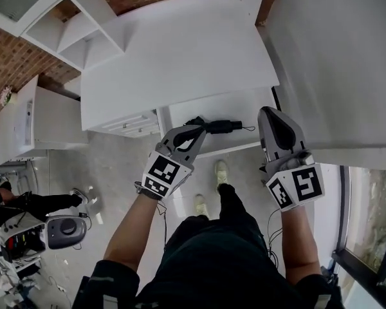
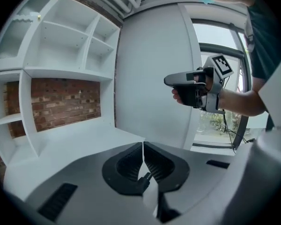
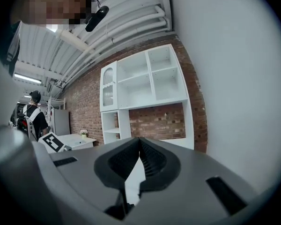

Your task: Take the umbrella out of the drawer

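White desk top [image 1: 180, 56] fills the upper middle of the head view, with a white open-shelf unit [image 1: 71, 24] against brick at its left and a tall white panel [image 1: 334, 56] at its right. Below the desk's front edge a white drawer [image 1: 251, 105] stands pulled out over the grey floor [image 1: 116, 166].

A person stands before it with a gripper in each hand. The left gripper [image 1: 196, 122] reaches over the drawer with its jaws pressed fully together. Its own view shows a small black part [image 2: 146, 178] pinched low between the pads. The right gripper [image 1: 270, 111] is held beside the drawer's right end, jaws closed at the tips with nothing between them.

The black folded umbrella [image 1: 222, 126] lies crosswise over the open drawer. One end is at the left gripper's tips, and the other, with a thin cord, points toward the right gripper without touching it. Whether the umbrella has cleared the drawer's rim cannot be told from above.
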`<state>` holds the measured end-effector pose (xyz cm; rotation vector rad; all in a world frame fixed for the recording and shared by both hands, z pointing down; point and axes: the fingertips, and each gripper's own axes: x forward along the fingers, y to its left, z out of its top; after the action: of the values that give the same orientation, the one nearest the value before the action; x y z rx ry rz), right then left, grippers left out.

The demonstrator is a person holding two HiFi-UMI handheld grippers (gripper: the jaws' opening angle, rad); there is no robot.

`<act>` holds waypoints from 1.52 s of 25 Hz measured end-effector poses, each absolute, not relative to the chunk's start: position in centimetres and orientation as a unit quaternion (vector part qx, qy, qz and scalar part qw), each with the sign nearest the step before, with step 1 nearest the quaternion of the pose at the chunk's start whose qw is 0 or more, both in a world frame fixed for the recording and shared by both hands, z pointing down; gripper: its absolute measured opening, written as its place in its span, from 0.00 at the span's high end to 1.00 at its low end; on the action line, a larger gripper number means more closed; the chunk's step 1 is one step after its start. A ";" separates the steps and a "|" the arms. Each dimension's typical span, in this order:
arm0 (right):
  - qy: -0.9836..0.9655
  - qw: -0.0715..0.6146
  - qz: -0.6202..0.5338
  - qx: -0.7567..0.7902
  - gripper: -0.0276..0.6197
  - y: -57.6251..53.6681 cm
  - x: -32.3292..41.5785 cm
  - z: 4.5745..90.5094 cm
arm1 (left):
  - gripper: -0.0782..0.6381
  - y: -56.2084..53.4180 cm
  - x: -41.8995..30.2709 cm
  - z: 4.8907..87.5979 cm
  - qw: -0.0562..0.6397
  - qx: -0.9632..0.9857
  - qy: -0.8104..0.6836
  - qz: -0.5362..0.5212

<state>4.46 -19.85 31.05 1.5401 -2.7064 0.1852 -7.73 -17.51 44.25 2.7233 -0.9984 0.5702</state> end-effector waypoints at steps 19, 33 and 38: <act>-0.873 0.064 0.123 0.467 0.95 -29.4 5.9 44.3 | 0.88 -23.7 -5.1 64.0 0.091 0.891 -0.257 0.364; -0.876 0.073 0.164 0.448 0.95 -31.6 4.7 49.5 | 0.69 -22.6 -3.4 74.6 0.067 0.874 -0.129 0.464; -0.872 0.083 0.174 0.450 0.95 -31.8 4.8 50.8 | 0.60 -22.0 -2.9 77.3 0.044 0.864 -0.088 0.494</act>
<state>4.78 -31.85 50.77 1.3449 -2.6027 0.5182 -2.88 -21.97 77.29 2.6401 -0.2688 1.5110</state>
